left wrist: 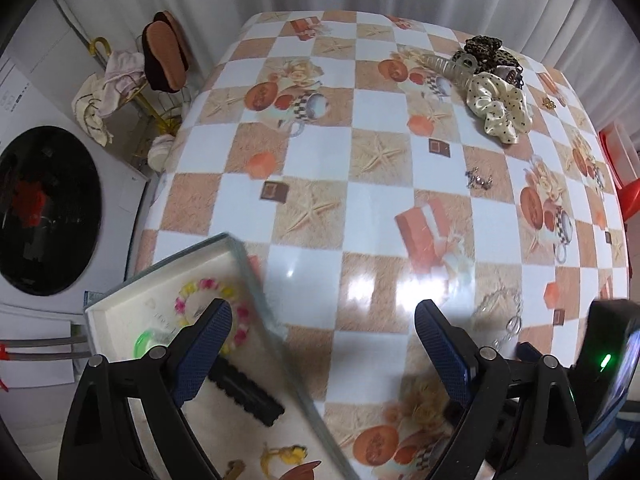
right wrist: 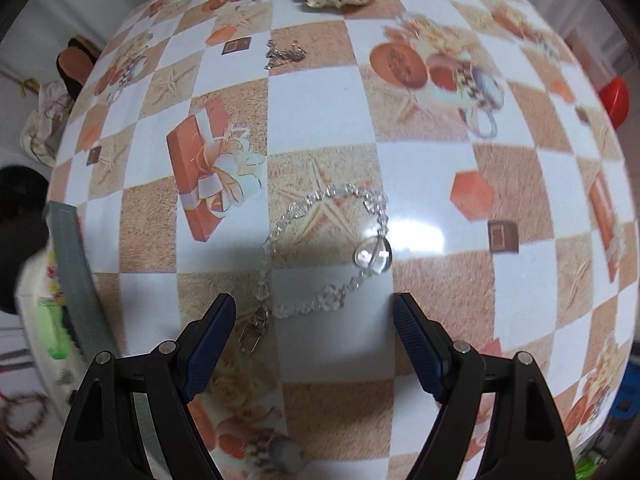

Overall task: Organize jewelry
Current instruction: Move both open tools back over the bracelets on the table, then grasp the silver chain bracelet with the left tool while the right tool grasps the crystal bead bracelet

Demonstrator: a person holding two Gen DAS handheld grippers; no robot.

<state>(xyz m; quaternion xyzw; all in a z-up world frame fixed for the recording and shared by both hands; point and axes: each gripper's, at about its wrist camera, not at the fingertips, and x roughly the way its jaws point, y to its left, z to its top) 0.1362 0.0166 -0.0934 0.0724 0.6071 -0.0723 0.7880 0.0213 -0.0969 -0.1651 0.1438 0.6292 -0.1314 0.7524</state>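
While the right claw [right wrist: 313,312] hung wide over the necklace [right wrist: 328,248], pinching its bunched chain, not the bead, seemed wisest.

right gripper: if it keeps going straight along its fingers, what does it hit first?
Most likely the clear bead bracelet lying on the table. The right gripper points down with jaws open, and the bracelet's near strand sits between the fingertips. Depth is unclear, so it may meet the tablecloth just beside the beads.
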